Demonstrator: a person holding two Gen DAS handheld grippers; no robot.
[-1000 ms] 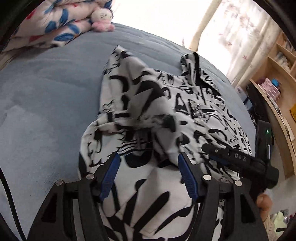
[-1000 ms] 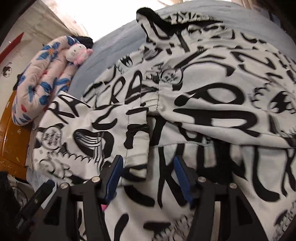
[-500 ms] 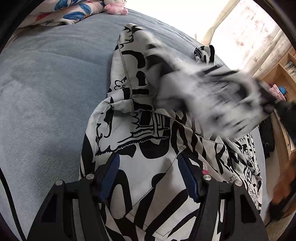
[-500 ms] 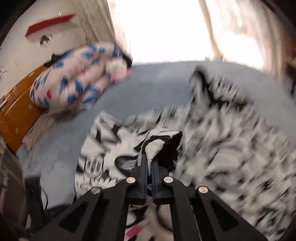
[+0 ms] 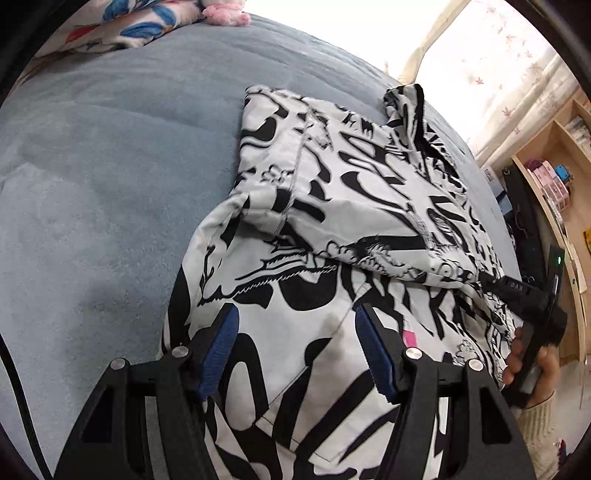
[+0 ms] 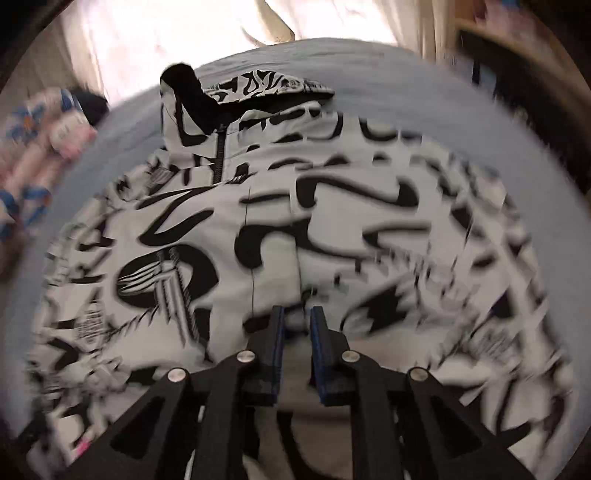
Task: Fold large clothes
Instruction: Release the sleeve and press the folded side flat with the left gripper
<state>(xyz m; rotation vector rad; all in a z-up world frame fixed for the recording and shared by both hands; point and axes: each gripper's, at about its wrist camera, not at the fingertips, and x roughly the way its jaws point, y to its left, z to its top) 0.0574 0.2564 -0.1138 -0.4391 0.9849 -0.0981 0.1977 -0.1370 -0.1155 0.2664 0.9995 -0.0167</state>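
A large white jacket with black graffiti print (image 5: pixel 295 354) lies spread on the blue-grey bed (image 5: pixel 110 166). One sleeve (image 5: pixel 369 221) is folded across its body. My left gripper (image 5: pixel 295 314) hovers open over the jacket's lower part, with nothing between its blue pads. My right gripper (image 5: pixel 485 277) sits at the sleeve's end on the right, held by a hand (image 5: pixel 535 369). In the blurred right wrist view, the right gripper (image 6: pixel 297 312) has its jaws opening, a narrow gap showing. The jacket (image 6: pixel 332 221) lies just beyond its tips. The zipped collar (image 6: pixel 219 147) lies at the far end.
A floral quilt (image 5: pixel 129 22) and a pink plush toy (image 5: pixel 225 11) rest at the head of the bed. Curtains (image 5: pixel 498 74) hang behind. A wooden shelf unit (image 5: pixel 554 184) stands on the right past the bed's edge. Bare bedding stretches left of the jacket.
The right gripper shut on the sleeve, swept it across the jacket to the right, and its jaws have since parted. The sleeve now lies over the body. The left gripper stayed put.
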